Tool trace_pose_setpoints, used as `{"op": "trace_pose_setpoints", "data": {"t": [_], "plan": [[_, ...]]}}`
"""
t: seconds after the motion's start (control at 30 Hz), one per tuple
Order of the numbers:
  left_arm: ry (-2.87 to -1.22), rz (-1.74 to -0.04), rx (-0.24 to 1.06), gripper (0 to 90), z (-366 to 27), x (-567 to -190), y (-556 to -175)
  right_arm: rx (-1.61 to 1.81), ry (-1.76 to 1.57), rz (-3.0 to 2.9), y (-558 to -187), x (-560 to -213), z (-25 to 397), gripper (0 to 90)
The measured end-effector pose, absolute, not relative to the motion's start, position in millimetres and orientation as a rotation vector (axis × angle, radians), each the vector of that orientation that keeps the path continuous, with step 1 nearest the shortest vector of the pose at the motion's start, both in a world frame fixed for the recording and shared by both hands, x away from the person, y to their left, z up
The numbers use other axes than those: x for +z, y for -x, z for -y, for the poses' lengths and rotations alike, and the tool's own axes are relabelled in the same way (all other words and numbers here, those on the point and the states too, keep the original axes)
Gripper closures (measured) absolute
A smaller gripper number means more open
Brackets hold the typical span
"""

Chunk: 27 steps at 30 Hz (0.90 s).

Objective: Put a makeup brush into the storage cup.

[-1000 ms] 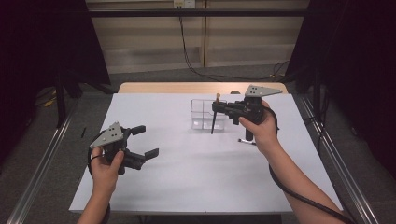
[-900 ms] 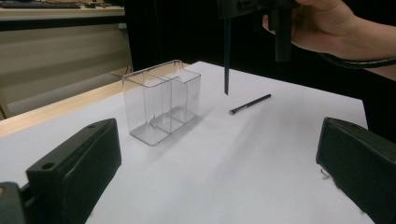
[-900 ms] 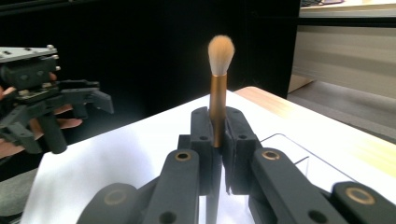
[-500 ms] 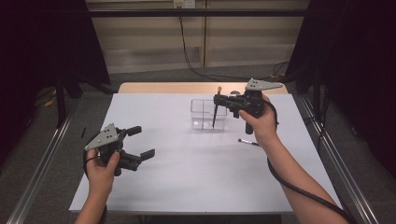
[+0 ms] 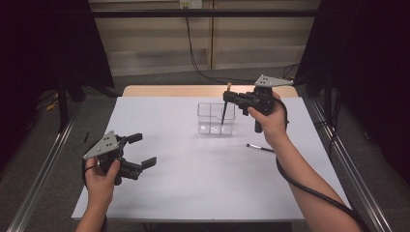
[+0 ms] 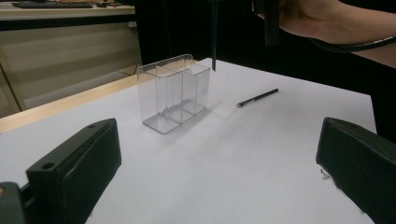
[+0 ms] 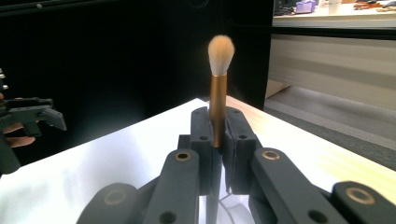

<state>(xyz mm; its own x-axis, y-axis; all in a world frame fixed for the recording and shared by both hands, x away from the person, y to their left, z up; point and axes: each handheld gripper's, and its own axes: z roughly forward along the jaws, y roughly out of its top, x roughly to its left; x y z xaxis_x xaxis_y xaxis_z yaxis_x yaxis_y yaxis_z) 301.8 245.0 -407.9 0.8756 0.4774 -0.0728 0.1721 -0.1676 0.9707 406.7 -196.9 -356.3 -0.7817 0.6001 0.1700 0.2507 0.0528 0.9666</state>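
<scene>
A clear plastic organiser [image 5: 212,121] with a few compartments stands at the back middle of the white table [image 5: 203,179]. My right gripper [image 5: 227,96] is shut on a makeup brush [image 5: 225,110] held upright above it, bristles up and dark handle down. The handle's tip hangs near the organiser's right end, about at rim height. In the right gripper view the brush [image 7: 218,88] rises between the shut jaws of the right gripper [image 7: 218,128]. My left gripper [image 5: 138,151] is open and holds nothing at the front left. The organiser [image 6: 173,91] lies ahead of the left gripper [image 6: 219,135].
A second, thin dark brush [image 5: 261,148] lies flat on the table to the right of the organiser, under the right forearm; the same thin brush [image 6: 257,98] lies beyond the left gripper's jaws. A wooden strip [image 5: 193,91] runs along the table's back edge. Metal rails flank both sides.
My right gripper has lifted the brush and carried it back and left, over the organiser's right end. The left gripper has drifted slightly left and stays open.
</scene>
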Motion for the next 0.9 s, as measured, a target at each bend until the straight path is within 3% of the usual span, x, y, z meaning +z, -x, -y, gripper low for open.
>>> {"op": "trace_pose_setpoints", "data": {"t": [0.9], "plan": [[-1.756, -0.520, 0.316, 0.0, -259, -418, -296, 1.743, -0.920, -1.986, -434, -360, 198, 83.9]]}}
